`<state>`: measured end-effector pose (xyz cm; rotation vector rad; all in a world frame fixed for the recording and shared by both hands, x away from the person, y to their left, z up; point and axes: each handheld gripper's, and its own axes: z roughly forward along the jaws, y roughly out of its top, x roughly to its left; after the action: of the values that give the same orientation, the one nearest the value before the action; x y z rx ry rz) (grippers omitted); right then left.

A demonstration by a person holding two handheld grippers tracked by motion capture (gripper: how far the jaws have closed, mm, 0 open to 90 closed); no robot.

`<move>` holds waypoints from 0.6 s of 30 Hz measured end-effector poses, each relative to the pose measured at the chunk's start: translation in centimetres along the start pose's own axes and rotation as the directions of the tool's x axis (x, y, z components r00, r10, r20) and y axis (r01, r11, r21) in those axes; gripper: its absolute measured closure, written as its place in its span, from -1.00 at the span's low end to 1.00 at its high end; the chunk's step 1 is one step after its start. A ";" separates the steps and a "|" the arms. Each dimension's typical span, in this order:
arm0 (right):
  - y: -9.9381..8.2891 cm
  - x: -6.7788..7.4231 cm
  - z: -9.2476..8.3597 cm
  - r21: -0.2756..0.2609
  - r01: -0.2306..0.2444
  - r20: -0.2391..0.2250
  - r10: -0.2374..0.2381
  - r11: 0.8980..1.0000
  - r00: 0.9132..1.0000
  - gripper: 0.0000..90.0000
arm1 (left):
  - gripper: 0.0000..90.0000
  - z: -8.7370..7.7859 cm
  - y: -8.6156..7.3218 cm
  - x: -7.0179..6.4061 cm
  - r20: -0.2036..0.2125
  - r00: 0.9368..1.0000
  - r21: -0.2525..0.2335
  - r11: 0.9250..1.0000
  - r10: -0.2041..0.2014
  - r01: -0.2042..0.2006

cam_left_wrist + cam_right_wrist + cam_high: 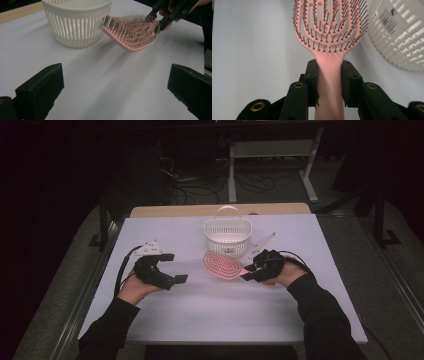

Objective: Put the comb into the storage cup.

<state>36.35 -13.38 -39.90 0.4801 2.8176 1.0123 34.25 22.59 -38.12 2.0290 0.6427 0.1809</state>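
Fingers of my right gripper (329, 82) are clamped on the handle of the pink hairbrush (329, 30), one pad (312, 82) on each side of the stem, bristles facing up toward the camera. Out from that grip the brush's long axis runs straight ahead of the gripper, head leading, and it is lifted and tilted off the white desk (210, 315). In the high view the brush head (221, 265) sits just in front of the white basket (228, 236), which lies beyond it and slightly to the side; from the left gripper view the tip of the head looks to be touching or nearly touching the basket wall (77, 27), though I can't be sure of contact. My left gripper (172, 268) has its fingers spread wide with nothing between them, hovering over bare desk well apart from the brush. So the right hand is the nearer one, and I judge the coming move turns on raising the head above the basket rim, then carrying it forward along its own axis.
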 end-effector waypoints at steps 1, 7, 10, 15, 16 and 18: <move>0.1 0.1 -0.1 -0.009 0.004 0.005 -0.004 1.000 1.000 0.53 | -0.99 0.2 0.5 0.0 0.004 1.000 -0.002 1.000 0.004 -0.004; 0.4 0.3 -0.4 -0.047 0.014 0.015 -0.013 0.999 1.000 0.53 | -0.99 0.9 2.3 0.0 0.019 1.000 -0.021 1.000 0.008 -0.008; 0.6 0.6 -0.1 -0.060 0.025 0.011 -0.025 0.998 1.000 0.53 | -0.99 1.3 3.0 0.2 0.033 0.999 -0.022 1.000 -0.003 0.004; 0.9 0.9 0.0 -0.071 0.040 0.012 -0.039 0.997 0.999 0.53 | -0.99 1.7 3.3 0.3 0.044 0.999 -0.026 1.000 -0.006 0.007; 1.0 1.1 0.1 -0.077 0.046 0.012 -0.045 0.996 0.999 0.53 | -0.99 1.8 3.4 0.2 0.048 0.999 -0.031 0.999 -0.014 0.016; 1.1 1.2 0.1 -0.078 0.050 0.007 -0.049 0.996 0.999 0.53 | -0.99 2.0 3.3 0.2 0.052 0.999 -0.027 0.999 -0.016 0.017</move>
<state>35.55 -12.15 -39.34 0.4019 2.7585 1.1052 36.36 19.85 -36.35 1.9947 0.6207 0.1264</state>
